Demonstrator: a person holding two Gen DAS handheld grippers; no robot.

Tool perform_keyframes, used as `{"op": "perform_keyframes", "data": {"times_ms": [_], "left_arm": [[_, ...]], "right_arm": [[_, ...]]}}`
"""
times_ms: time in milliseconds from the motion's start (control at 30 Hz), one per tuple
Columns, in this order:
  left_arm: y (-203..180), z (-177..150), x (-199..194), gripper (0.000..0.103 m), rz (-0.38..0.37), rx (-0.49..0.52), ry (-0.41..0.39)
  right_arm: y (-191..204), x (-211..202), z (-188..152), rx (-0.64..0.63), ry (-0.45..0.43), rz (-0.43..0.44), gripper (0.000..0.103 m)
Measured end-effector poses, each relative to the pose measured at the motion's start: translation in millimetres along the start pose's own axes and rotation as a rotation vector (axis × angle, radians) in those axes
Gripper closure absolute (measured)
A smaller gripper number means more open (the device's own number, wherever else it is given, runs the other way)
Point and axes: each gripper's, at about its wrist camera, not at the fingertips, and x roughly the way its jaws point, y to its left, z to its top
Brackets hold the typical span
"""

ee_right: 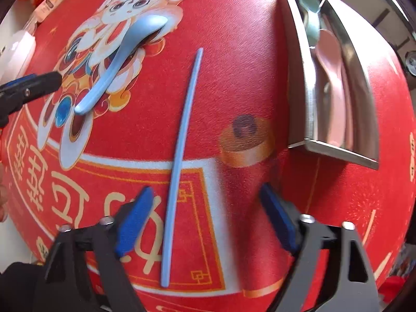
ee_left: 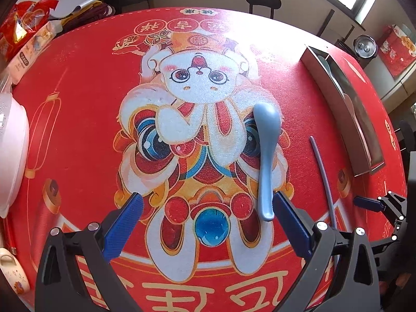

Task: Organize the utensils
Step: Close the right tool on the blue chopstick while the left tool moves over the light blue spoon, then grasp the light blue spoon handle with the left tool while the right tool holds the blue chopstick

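Note:
A light blue spoon [ee_left: 266,156] lies on the red printed mat [ee_left: 78,130], bowl away from me. Its handle end rests just inside the right finger of my open left gripper [ee_left: 208,218], untouched. A thin blue chopstick [ee_right: 179,161] lies lengthwise on the mat, passing between the fingers of my open right gripper [ee_right: 206,215], closer to the left pad, with no pad pressing it. The same spoon [ee_right: 122,59] shows at upper left of the right wrist view. A steel divided tray [ee_right: 309,104] to the right holds a teal spoon [ee_right: 309,13] and a pink spoon [ee_right: 330,78].
A white bowl [ee_left: 10,156], snack packets [ee_left: 23,26] and a mug [ee_left: 13,273] crowd the mat's left edge. The tray [ee_left: 345,119] runs along the right side. A dark chair [ee_left: 262,0] stands beyond the table. The left gripper [ee_right: 31,85] shows at the left of the right wrist view.

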Motion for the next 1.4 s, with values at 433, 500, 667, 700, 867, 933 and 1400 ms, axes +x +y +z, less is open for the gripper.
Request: {"op": "perform_keyframes", "data": {"times_ms": [433, 500, 667, 700, 867, 933, 1400], "left_arm": [[-3, 3, 2, 0.006, -0.028, -0.021, 0.015], [-1, 3, 2, 0.006, -0.050, -0.031, 0.011], [-7, 2, -1, 0.016, -0.045, 0.010, -0.016], [-8, 3, 1, 0.020, -0.050, 0.015, -0.010], [-12, 11, 13, 0.047, -0.115, 0.007, 0.015], [-16, 15, 19, 0.051, -0.131, 0.013, 0.020], [-42, 48, 55, 0.084, -0.236, 0.071, 0.043]], "right_arm": [[16, -15, -2, -0.060, -0.009, 0.071, 0.097], [9, -18, -2, -0.030, -0.014, 0.082, 0.097], [-6, -19, -3, 0.016, -0.014, 0.099, 0.097], [-7, -19, -3, 0.019, -0.014, 0.103, 0.097], [-6, -19, -2, 0.023, -0.013, 0.120, 0.097], [-10, -17, -6, 0.023, -0.013, 0.127, 0.097], [-14, -16, -5, 0.030, -0.021, 0.158, 0.097]]}}
